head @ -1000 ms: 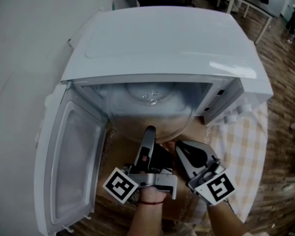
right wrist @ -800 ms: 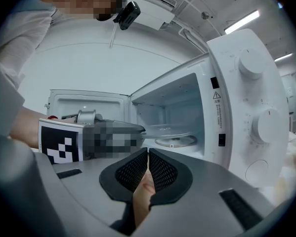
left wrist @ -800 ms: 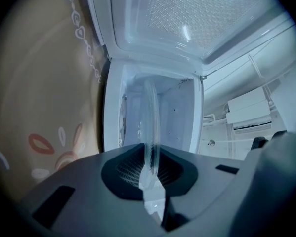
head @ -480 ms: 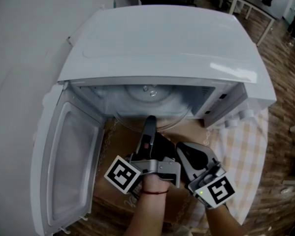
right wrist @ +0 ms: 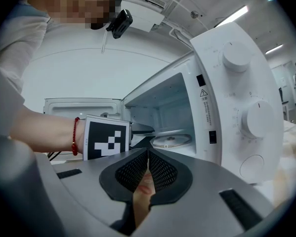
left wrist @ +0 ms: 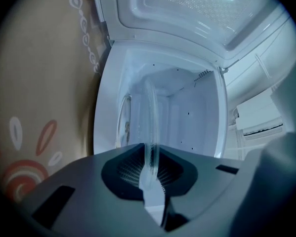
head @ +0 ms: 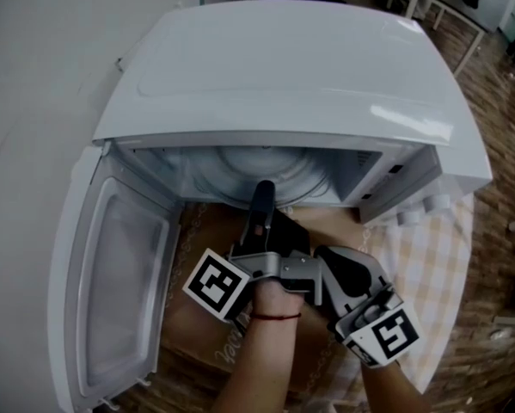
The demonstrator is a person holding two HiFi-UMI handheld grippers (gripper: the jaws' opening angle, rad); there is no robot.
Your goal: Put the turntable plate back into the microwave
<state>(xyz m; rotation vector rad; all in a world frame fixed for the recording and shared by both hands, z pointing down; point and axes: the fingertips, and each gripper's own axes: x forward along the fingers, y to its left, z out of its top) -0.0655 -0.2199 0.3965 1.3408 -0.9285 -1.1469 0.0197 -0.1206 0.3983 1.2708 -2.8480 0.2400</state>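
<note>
The clear, round glass turntable plate (right wrist: 171,141) sits almost wholly inside the glossy white box-shaped microwave (head: 283,67), whose door (head: 111,274) stands wide open. The left gripper (left wrist: 150,174) pinches the plate's smooth near rim between its ribbed black pads. The right gripper (right wrist: 148,169) hangs just beside it outside the cavity, its jaws pressed together on nothing.

Grey left claw (head: 263,194) and right claw (right wrist: 148,157), dark ribbed pads (right wrist: 133,171). Black-and-white marker cube (head: 216,284) lower centre, second cube (head: 386,334) lower right. Thin red cord (head: 270,317) round left wrist. Pale sleeve (right wrist: 12,33) upper left.
</note>
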